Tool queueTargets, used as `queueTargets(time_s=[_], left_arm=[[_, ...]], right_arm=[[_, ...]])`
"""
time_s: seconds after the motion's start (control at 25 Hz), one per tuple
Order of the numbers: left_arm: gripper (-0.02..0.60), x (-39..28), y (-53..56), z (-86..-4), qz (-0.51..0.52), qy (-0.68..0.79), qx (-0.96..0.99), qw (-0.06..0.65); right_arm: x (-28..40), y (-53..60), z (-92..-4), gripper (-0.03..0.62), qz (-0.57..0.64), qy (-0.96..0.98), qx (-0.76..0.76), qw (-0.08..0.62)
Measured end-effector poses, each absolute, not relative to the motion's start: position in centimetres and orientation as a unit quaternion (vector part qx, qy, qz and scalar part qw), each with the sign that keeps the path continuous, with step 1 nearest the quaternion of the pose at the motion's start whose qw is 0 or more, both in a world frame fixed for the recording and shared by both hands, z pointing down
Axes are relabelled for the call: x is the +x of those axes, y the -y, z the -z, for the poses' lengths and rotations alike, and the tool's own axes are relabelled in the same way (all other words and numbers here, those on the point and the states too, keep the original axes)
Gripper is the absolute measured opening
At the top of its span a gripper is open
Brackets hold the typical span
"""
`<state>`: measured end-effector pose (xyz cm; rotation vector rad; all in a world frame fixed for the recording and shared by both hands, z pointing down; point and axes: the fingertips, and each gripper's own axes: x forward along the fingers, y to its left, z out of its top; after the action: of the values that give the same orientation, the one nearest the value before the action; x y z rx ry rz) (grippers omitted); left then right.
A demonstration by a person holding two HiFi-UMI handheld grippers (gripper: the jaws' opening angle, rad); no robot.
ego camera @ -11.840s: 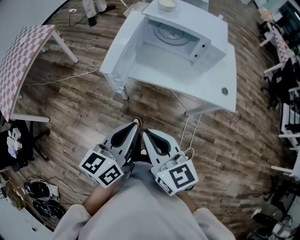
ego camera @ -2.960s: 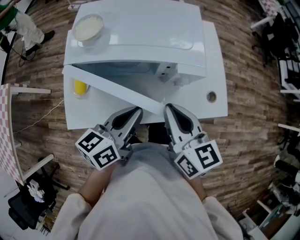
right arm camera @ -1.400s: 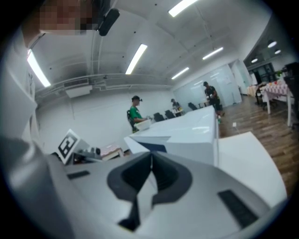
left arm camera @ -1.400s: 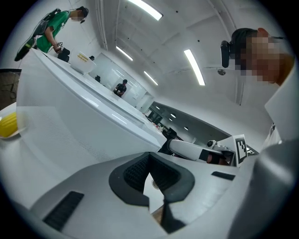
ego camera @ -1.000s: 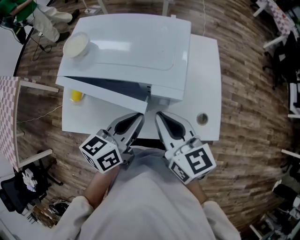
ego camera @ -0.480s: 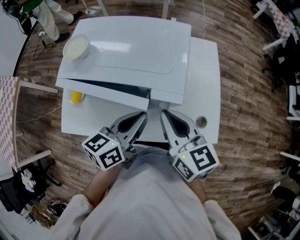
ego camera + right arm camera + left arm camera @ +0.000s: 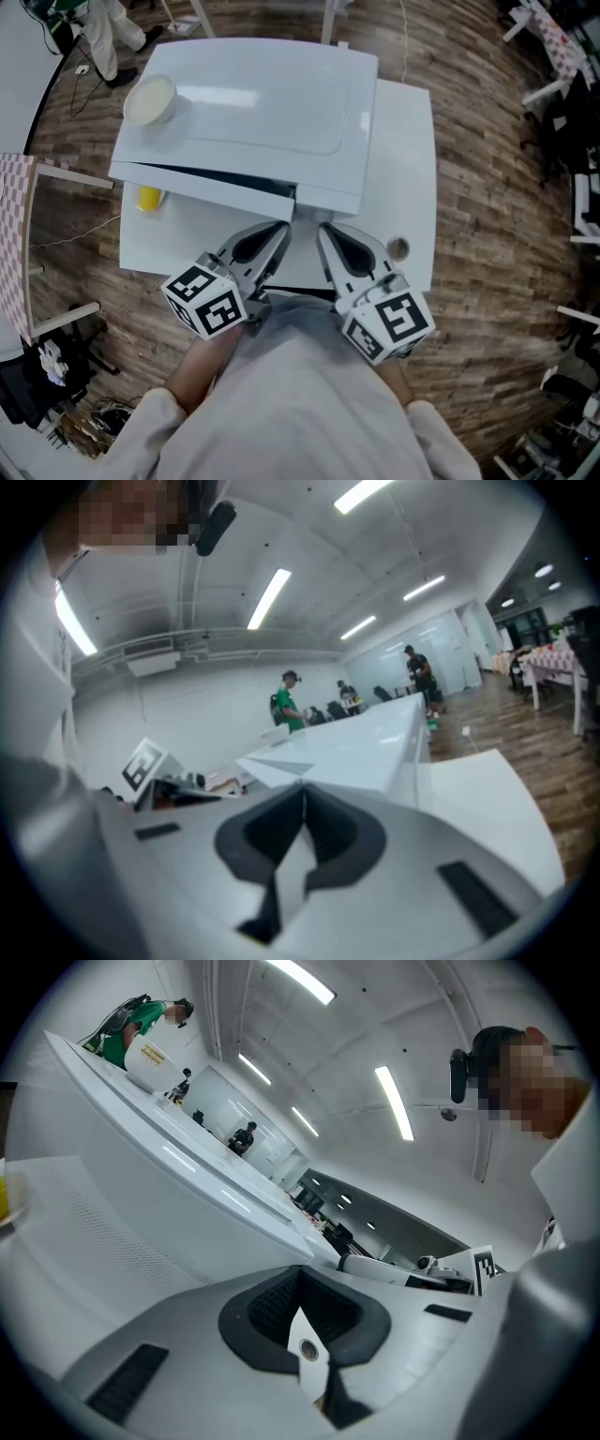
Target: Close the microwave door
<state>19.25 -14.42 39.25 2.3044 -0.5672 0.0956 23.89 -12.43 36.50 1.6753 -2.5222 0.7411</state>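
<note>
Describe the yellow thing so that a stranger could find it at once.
Look at the white table with the white microwave on it. On the table, just in front of the door's left end, sits a small yellow thing. It alone is bright; the bowl above is cream.

White microwave upright; door almost shut, narrow dark gap along top edge.
</note>
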Motion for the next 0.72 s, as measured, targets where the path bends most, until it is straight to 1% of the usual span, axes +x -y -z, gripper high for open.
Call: queueTargets(time_s=[0.72], left_arm=[[0.014, 19.1, 15.7, -39.1, -0.017, 0.224, 0.888, 0.401]], right_arm=[[24.1, 13.3, -37.1, 0.023, -0.252, 0.806, 0.536, 0.011]])
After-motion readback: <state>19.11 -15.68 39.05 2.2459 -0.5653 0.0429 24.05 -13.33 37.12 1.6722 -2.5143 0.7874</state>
